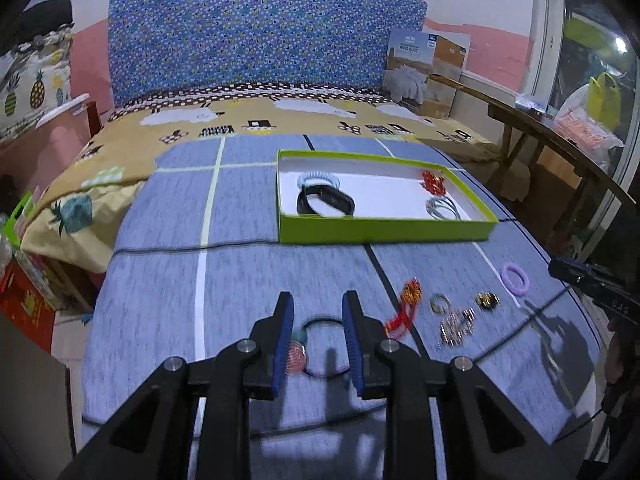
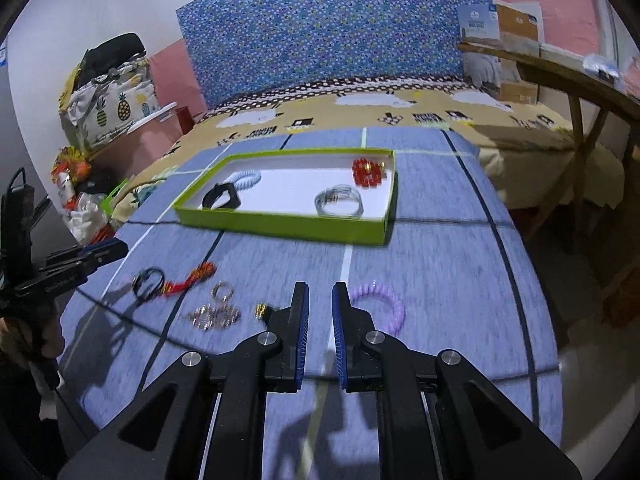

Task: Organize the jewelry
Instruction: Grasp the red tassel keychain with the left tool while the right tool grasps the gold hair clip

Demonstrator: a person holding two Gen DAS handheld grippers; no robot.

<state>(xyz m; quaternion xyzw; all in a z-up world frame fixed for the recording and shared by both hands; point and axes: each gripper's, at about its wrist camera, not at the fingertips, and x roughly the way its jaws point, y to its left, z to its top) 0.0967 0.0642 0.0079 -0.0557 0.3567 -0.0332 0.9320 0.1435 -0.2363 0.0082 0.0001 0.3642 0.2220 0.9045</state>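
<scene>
A green box on the blue cloth holds a black band, a pale blue coil, a red bead bracelet and a silver bangle. My left gripper is open just above a black hair tie with a pink charm. My right gripper is open and empty, just left of a purple coil bracelet. Loose on the cloth lie a red tassel, a ring, a silver chain piece and a gold piece.
The blue cloth covers the near part of a bed with a blue patterned headboard. A wooden bench stands at the right, a cardboard box at the back right, and bags and clutter at the left.
</scene>
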